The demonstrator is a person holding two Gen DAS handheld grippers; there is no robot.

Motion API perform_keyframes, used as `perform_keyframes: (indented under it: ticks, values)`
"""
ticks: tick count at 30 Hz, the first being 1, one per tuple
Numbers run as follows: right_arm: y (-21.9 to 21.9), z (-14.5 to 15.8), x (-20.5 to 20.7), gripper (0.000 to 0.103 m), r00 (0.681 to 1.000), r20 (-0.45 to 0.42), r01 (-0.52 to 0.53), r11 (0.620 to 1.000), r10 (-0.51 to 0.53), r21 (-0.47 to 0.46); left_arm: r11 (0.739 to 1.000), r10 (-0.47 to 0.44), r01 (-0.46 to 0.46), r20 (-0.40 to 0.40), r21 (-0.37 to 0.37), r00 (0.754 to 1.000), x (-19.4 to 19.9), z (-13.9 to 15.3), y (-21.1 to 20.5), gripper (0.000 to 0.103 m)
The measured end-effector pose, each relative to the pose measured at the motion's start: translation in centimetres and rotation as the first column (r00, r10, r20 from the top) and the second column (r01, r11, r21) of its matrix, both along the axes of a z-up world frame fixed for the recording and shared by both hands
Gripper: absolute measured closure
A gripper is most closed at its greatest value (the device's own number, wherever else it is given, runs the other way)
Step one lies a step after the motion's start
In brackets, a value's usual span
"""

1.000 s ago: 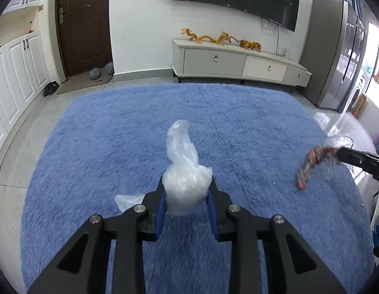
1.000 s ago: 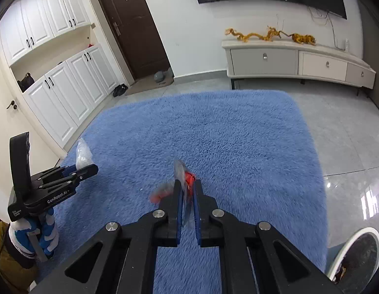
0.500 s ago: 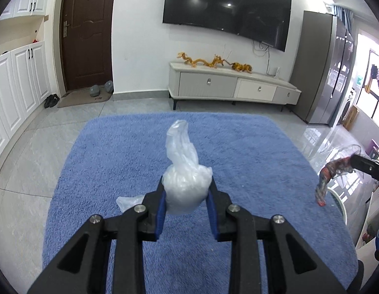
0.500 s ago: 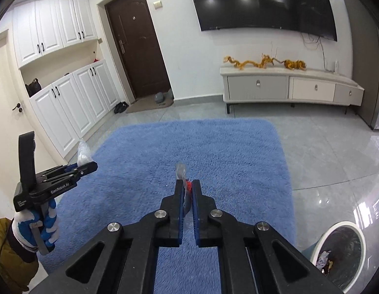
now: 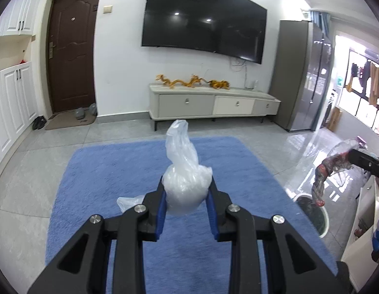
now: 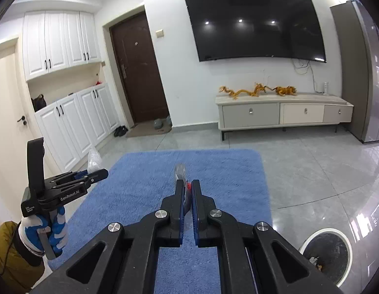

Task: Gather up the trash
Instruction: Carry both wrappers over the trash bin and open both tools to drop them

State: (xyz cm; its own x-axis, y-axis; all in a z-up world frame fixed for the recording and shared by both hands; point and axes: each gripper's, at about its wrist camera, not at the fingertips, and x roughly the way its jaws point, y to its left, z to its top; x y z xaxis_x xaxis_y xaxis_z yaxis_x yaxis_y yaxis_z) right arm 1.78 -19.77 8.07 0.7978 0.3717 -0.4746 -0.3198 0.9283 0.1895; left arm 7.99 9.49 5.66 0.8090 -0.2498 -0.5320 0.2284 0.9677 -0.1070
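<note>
Both grippers have risen off the blue shaggy rug (image 5: 130, 171), left gripper (image 5: 187, 196) jaws pinching a crumpled clear plastic bag (image 5: 184, 183), right gripper (image 6: 187, 196) jaws pressed on a red-and-clear wrapper (image 5: 321, 178), the round white-rimmed bin (image 6: 326, 252) still ahead.

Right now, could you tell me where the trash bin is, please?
The trash bin sits on the grey tile floor at the right wrist view's lower right, just off the blue rug's right edge, below the right gripper.

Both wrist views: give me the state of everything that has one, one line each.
Left tool: shut on the plastic bag.
Right tool: shut on the wrapper.
Trash bin: open, some trash inside.
Door: closed.
TV: off.
Cabinet drawers: closed.
</note>
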Motion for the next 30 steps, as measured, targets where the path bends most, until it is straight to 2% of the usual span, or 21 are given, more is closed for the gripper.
perform_keyframes:
  ticks: [8, 14, 21, 27, 30]
  values:
    - [-5.5, 1.6, -2.2, 0.097, 0.992, 0.047, 0.113, 0.993, -0.114, 0.028, 0.990, -0.137, 0.137, 0.009, -0.019, 0.991, 0.6, 1.9, -7.9, 0.076]
    - [-11.4, 1.0, -3.1, 0.097, 0.974, 0.039, 0.223, 0.974, -0.225, 0.040, 0.961, -0.276, 0.276, -0.013, -0.011, 0.961, 1.3, 1.7, -17.0, 0.076]
    - [-19.2, -1.8, -3.3, 0.097, 0.932, -0.012, 0.362, 0.931, -0.362, 0.048, 0.902, -0.429, 0.431, -0.087, 0.008, 0.899, 2.7, -0.8, -29.2, 0.076]
    - [-25.9, -6.3, -2.8, 0.097, 0.887, -0.107, 0.459, 0.885, -0.450, 0.077, 0.843, -0.527, 0.538, -0.187, 0.011, 0.829, 4.4, -5.1, -38.8, 0.076]
    - [-27.9, -8.7, -2.2, 0.097, 0.868, -0.159, 0.485, 0.871, -0.470, 0.080, 0.826, -0.550, 0.564, -0.240, -0.012, 0.800, 5.3, -7.5, -42.3, 0.075]
